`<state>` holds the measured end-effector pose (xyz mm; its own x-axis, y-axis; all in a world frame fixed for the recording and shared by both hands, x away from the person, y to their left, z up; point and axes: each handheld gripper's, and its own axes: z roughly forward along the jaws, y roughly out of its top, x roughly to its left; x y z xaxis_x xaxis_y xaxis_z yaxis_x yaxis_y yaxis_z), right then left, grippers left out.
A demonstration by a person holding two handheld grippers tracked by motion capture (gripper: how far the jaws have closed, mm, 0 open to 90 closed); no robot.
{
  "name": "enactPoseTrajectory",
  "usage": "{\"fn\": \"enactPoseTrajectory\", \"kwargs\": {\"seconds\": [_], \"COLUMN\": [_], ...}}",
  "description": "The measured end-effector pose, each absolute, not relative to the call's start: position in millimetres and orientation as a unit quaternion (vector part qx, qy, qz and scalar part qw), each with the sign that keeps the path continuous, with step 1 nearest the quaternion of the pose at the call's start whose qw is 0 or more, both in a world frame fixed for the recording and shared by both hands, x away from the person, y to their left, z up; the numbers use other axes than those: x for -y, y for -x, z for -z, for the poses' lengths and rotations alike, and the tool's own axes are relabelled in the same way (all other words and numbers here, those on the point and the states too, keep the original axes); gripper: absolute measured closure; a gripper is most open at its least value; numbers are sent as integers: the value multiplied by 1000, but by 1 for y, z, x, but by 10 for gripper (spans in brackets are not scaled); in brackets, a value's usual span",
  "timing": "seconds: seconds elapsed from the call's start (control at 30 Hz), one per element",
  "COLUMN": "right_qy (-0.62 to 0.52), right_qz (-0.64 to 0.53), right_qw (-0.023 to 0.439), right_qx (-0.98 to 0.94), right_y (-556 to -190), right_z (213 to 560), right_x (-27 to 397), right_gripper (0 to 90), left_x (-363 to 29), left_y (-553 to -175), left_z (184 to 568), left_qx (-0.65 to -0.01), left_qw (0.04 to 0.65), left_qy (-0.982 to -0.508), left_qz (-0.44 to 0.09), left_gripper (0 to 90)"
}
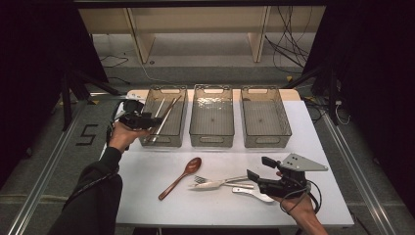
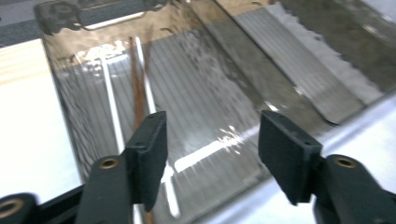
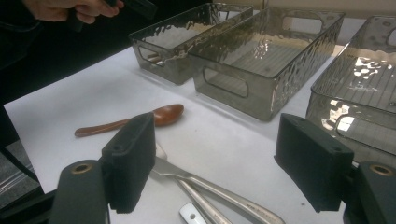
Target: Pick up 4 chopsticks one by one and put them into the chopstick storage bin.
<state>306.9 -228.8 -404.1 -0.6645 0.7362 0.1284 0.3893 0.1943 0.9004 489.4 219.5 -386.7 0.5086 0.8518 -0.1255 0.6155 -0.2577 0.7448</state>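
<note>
The left gripper (image 2: 210, 154) hangs over the left bin (image 1: 182, 128), its fingers (image 2: 149, 156) released and holding nothing. Thin chopsticks (image 2: 138, 93) lie lengthwise in that bin. The right gripper (image 3: 215, 163), near that bin's row, stands wide open above the cutlery (image 3: 219, 193) on the counter (image 3: 60, 107)

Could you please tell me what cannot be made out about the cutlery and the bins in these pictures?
- Chopsticks, left gripper view: near ends hidden behind the left gripper jaw; blur hides their number.
- Metal utensils, right gripper view: cut off by the bottom edge.
- Fork, high view: tines overlap other pieces.
- Right bin, right gripper view: cut off by the right edge.
</note>
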Motion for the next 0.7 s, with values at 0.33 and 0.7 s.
{"fn": "enactPoseTrajectory", "kwargs": {"seconds": [0.33, 0.7], "right_qy": [-372, -371], "right_qz": [-513, -515], "right_qw": [168, 170], "right_qx": [-755, -754], "right_y": [-306, -305], "right_z": [404, 403], "right_x": [228, 229], "right_gripper": [296, 296], "left_x": [-216, -201], "left_y": [-457, -438], "left_z": [386, 387], "left_qx": [-458, -436], "left_qw": [382, 381], "left_qy": [-791, -807], "left_qz": [-137, -116], "left_gripper": [279, 209]}}
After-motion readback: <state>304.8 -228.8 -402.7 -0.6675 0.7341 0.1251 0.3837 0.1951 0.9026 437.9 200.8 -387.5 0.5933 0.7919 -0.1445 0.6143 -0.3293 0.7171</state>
